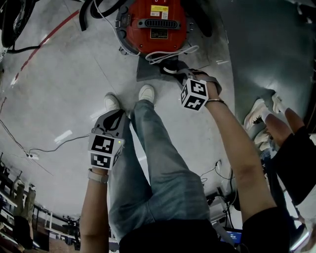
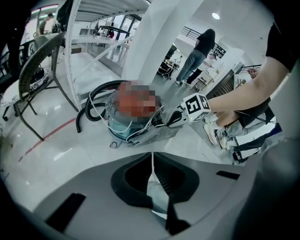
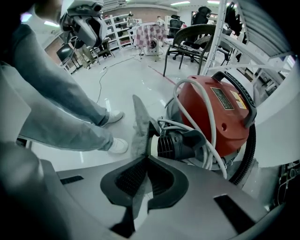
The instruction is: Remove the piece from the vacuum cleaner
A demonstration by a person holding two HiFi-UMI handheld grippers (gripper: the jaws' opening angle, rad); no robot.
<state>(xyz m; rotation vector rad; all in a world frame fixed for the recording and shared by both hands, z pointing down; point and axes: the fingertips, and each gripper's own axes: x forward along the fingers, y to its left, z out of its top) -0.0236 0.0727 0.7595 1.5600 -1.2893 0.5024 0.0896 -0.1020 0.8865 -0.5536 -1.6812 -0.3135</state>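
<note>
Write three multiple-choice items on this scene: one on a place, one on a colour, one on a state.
1. Where does the vacuum cleaner stand?
A. on a table
B. on the floor
C. on a chair

2. What colour is its housing?
A. red
B. yellow
C. blue

3. How do the right gripper's jaws stand?
A. wide apart, empty
B. closed on the grey piece
C. closed on a white cable

Key:
1. B, the head view shows it on the floor.
2. A, its housing is red.
3. B, the grey piece runs between the closed jaws.

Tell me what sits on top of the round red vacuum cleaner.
On the red vacuum cleaner: a black carry handle, a yellow label and a looped white cord. The handle covers what lies beneath it.
</note>
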